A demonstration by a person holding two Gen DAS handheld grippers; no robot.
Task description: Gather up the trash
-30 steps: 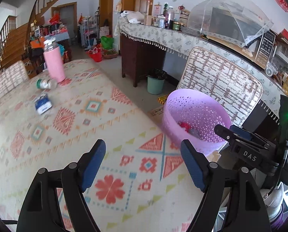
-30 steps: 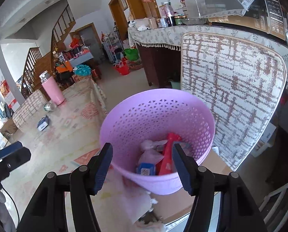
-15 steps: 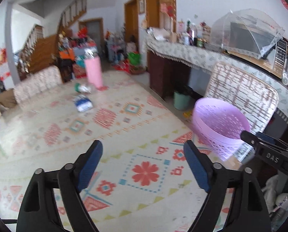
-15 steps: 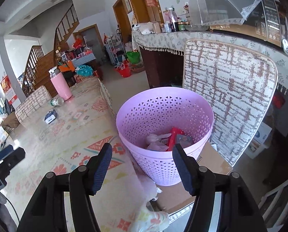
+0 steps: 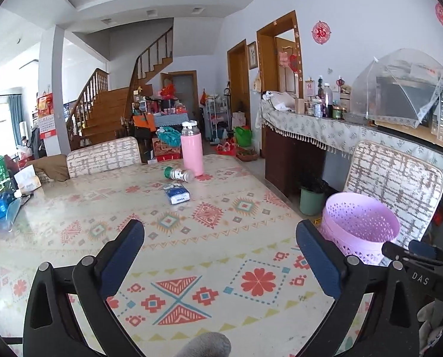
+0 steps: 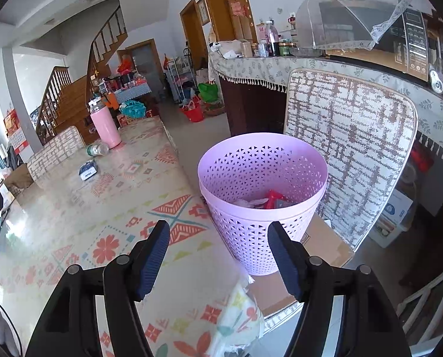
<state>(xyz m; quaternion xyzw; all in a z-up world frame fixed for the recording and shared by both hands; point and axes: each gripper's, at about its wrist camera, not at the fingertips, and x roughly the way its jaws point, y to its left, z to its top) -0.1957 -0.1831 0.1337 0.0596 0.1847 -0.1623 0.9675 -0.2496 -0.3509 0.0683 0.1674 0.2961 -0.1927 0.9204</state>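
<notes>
My target trash sits far down the table (image 5: pixel 72 196): a blue-and-white packet (image 5: pixel 177 195) lying flat on the patterned cloth, and just beyond it a small bottle (image 5: pixel 178 174) on its side, its end touching or nearly touching the base of an upright pink flask (image 5: pixel 191 148). Between that cluster and my left gripper (image 5: pixel 218 255) the cloth is bare, a long open run with nothing to steer around. The lilac basket (image 6: pixel 261 196) stands off the table's right edge on a cardboard box (image 6: pixel 325 244), close beside the tabletop, with red and pale wrappers already lying in its bottom. Behind it a chair back (image 6: pixel 349 148) in a woven brown-and-white pattern closes off that side, and past that runs a counter draped in a fringed cloth (image 5: pixel 319 132). The gap between table edge and counter is a narrow floor aisle with a green bucket (image 5: pixel 310 200) in it. My left gripper hangs over the near end of the table, jaws opening and already very wide, nothing between the blue pads. My right gripper (image 6: pixel 218 250) points at the basket's near wall from over the table's corner, jaws parted to a middling width and empty, pads clear of the rim. At the table's left edge sit a tissue box (image 5: pixel 28 180) and blue items, well away from my path.
</notes>
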